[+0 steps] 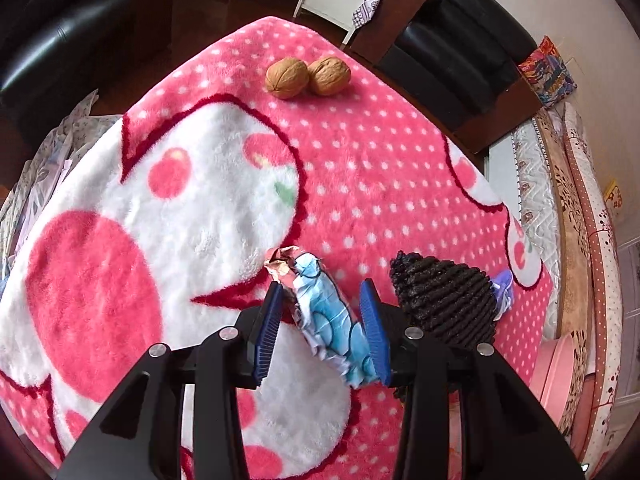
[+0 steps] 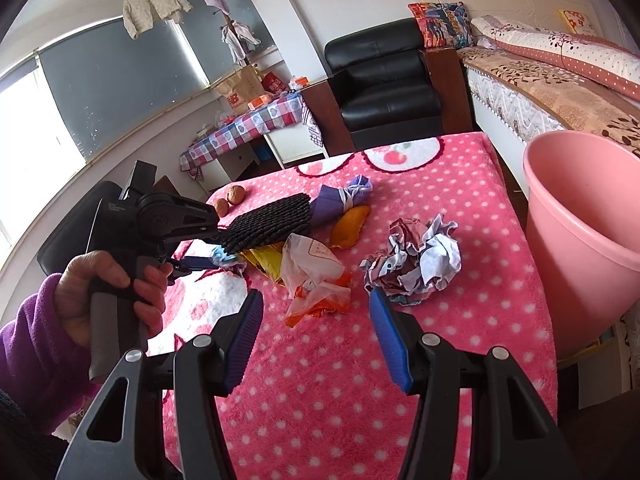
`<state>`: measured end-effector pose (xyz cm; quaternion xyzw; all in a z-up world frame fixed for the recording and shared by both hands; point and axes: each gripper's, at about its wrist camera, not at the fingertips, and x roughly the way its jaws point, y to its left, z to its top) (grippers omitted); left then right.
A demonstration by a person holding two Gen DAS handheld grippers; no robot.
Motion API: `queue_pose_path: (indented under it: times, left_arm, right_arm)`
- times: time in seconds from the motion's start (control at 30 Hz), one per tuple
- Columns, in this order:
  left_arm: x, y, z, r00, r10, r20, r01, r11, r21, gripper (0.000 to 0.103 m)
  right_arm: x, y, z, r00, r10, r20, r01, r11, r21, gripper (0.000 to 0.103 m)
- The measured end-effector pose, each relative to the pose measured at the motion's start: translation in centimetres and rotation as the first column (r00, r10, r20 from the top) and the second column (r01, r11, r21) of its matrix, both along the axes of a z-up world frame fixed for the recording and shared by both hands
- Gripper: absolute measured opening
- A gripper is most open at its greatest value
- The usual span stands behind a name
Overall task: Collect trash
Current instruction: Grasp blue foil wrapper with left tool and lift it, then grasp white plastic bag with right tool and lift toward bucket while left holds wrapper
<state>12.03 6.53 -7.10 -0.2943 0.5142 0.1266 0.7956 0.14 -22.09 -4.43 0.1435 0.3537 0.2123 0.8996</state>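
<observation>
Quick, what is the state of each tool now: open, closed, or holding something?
Left tool: closed on the blue crumpled wrapper.
Right tool: open, holding nothing, above the pink blanket.

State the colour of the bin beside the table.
Plain pink bin; the right wrist view shows it best.

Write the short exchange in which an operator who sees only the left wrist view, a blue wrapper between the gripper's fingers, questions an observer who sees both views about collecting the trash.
Operator: My left gripper holds the blue wrapper. Is there a bin nearby?
Observer: Yes, an open pink bucket stands just past the table edge.
Operator: What trash is left?
Observer: A crumpled paper ball lies on the table near that bucket.
</observation>
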Motion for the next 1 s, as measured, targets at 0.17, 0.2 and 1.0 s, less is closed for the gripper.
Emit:
queue_pose_path:
  times: [0.17,0.2,1.0]
  left_arm:
    - [-0.1,0.3,-0.2,1.0,-0.006,0.004,0.006,1.0,-0.001,0.04]
    - [-0.3,0.3,-0.2,1.0,-0.01,0.009,0.011,1.0,-0.002,0.037]
    - [-7.2,-0.4,5.2,0.937,-0.268,0.222,0.243,0.961,0.135,0.019]
  right_arm:
    - [0.3,0.5,-0.1,1.0,0.009,-0.009,-0.009,1.0,-0.007,0.055]
    - [0.3,0.5,-0.2,1.0,0.01,-0.013,-0.01,1.0,-0.006,0.055]
    - [6.0,4.7,-2.2,0.984,0.097,-0.151,-0.115,0.986,-0.118,0.054]
